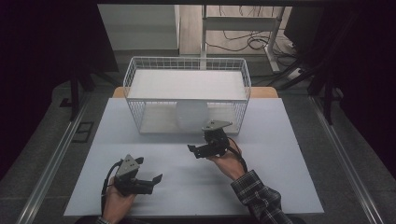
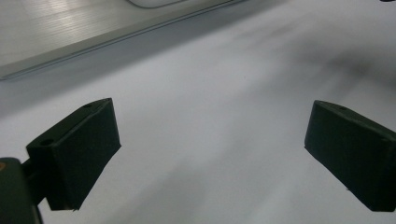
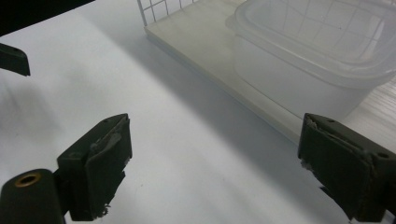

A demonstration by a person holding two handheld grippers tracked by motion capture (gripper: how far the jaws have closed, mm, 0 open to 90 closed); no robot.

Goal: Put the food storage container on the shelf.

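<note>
A white wire rack stands at the back of the white table. A translucent plastic tub sits on its lower board, under the top shelf. My right gripper hovers just in front of the rack, pointing left, open and empty. In the right gripper view the tub rests on the pale board just ahead of the open right gripper. My left gripper is low near the table's front, pointing right, open with nothing between its fingers. The left gripper looks over bare table.
The rack's wire wall rises at the board's corner. A jaw of the other gripper shows at the left edge of the right gripper view. A wooden desk edge lies behind the rack, with cables on the floor beyond.
</note>
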